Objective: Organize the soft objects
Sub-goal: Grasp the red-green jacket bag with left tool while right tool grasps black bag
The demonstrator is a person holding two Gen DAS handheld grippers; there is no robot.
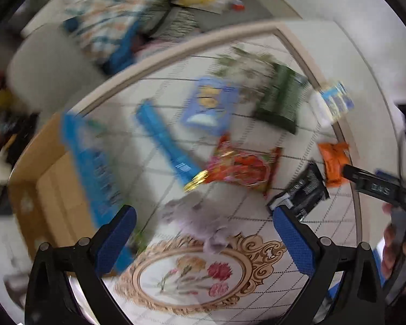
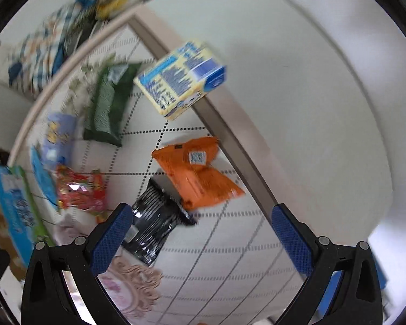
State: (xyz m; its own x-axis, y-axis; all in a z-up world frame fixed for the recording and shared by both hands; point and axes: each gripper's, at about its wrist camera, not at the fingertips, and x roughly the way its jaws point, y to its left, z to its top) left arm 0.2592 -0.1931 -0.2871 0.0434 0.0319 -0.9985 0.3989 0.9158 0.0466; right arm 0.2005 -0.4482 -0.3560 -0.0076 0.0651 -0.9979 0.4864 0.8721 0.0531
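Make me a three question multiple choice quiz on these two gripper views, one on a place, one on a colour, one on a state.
1. Where does the yellow and blue printed carton sit?
A. at the table's edge
B. inside the cardboard box
C. on the floral medallion

2. What colour is the crinkled foil packet beside the black striped packet?
A. green
B. orange
C. purple

3. How does the right gripper stand?
A. shut on a packet
B. open, holding nothing
C. shut, empty

Answers:
1 A, it overlaps the taupe border.
2 B, plainly orange.
3 B, its blue fingers are spread with only tablecloth between them.
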